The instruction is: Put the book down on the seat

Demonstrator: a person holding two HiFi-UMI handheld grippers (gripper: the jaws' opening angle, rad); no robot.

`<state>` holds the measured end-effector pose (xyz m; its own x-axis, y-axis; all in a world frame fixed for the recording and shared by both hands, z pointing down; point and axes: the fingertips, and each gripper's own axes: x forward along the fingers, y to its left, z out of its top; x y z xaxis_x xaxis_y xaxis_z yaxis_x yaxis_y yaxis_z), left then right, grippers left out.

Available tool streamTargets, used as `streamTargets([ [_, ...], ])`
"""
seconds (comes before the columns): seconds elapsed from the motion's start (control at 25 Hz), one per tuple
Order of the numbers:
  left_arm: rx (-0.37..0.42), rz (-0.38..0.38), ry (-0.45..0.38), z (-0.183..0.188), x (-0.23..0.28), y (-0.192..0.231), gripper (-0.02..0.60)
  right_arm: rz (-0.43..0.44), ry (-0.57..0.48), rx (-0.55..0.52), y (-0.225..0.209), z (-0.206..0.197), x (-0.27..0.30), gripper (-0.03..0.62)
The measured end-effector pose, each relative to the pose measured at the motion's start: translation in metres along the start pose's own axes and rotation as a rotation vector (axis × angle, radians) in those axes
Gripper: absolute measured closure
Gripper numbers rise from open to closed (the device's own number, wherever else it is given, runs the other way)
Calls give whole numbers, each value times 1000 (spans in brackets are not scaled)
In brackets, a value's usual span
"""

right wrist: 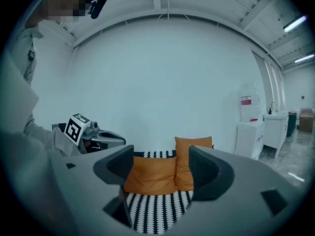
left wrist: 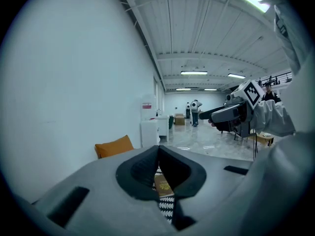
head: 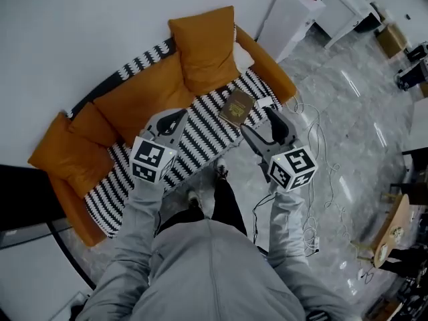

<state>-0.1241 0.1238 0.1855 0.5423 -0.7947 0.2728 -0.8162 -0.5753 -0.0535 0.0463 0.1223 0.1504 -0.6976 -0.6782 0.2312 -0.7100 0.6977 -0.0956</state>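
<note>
Looking down through the head view, I see the book (head: 237, 106), a thin brown rectangle with a faint gold mark on its cover, lying flat on the black-and-white striped seat (head: 200, 136) of the orange sofa (head: 80, 159). It sits toward the sofa's right end, near the armrest (head: 271, 65) and just below the upright cushion (head: 204, 45). Its long axis runs from the seat's front edge toward the backrest, tilted a little. Bare stripes stretch away to its left, and grey floor (head: 348, 112) with loose white cables (head: 314, 146) lies to the right. The left claw (head: 175, 118) hangs over the mid seat and the right claw (head: 257, 122) just short of the book, neither touching it. In the left gripper view, the left claw (left wrist: 158, 154) is pressed together on nothing, and the book (left wrist: 162, 185) shows beyond it on the stripes. In the right gripper view, the right claw (right wrist: 162, 171) stands wide and empty, framing the back cushions (right wrist: 152, 173) and the seat (right wrist: 155, 208); I cannot see the book here.
</note>
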Motion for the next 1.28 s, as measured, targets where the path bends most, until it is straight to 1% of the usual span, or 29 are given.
streamTargets([
  [0.12, 16, -5, -13, 6, -10, -6, 555, 0, -31, 5, 11, 10, -10, 226],
  [0.28, 28, -11, -22, 13, -21, -10, 555, 7, -93, 26, 25, 27, -21, 247],
  [0.32, 30, -12, -24, 15, -23, -10, 555, 4, -105, 20, 27, 31, -23, 264],
  [0.4, 37, -16, -31, 18, -27, -11, 555, -9, -128, 0, 30, 39, -28, 342],
  [0.44, 42, -18, -37, 21, -28, -12, 555, -15, -137, -8, 31, 42, -30, 356],
  [0.52, 53, -22, -51, 27, -32, -14, 555, -20, -143, -24, 35, 47, -34, 356],
  [0.8, 84, -22, -94, 55, -42, -18, 555, -32, -132, -123, 45, 61, -41, 419],
  [1.08, 135, -23, -152, 89, -52, -20, 555, -38, -162, -203, 53, 79, -44, 533],
  [1.28, 153, -18, -162, 97, -59, -19, 555, -23, -166, -222, 60, 86, -40, 553],
])
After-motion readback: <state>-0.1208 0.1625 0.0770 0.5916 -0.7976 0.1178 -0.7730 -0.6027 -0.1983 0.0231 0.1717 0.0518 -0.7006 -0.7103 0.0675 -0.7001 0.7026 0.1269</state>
